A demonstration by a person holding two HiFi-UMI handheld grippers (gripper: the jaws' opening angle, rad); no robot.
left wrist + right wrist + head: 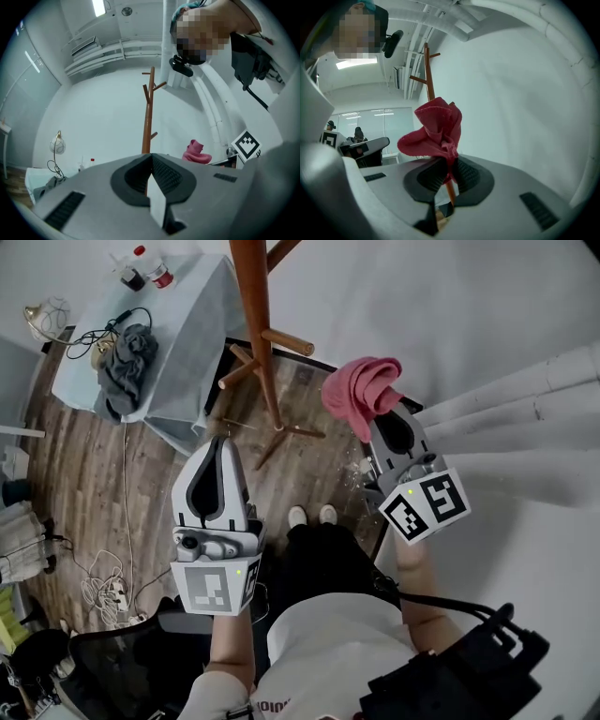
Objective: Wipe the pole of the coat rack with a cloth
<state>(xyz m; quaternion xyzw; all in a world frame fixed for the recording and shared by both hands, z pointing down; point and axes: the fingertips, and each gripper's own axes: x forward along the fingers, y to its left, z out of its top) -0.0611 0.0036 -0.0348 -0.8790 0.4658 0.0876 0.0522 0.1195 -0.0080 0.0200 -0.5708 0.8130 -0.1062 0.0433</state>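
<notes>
The right hand-held gripper [382, 427] is clamped on a bunched pink cloth [361, 392], which sticks out beyond its jaw tips. The pole [253, 324] stands ahead and to the left of it, apart from the cloth. The left hand-held gripper [221, 448] has its jaws pressed together with nothing between them. The pole is straight ahead of it, untouched.

Bunched pink cloth [364, 395], upright wooden pole [258, 324]
</notes>
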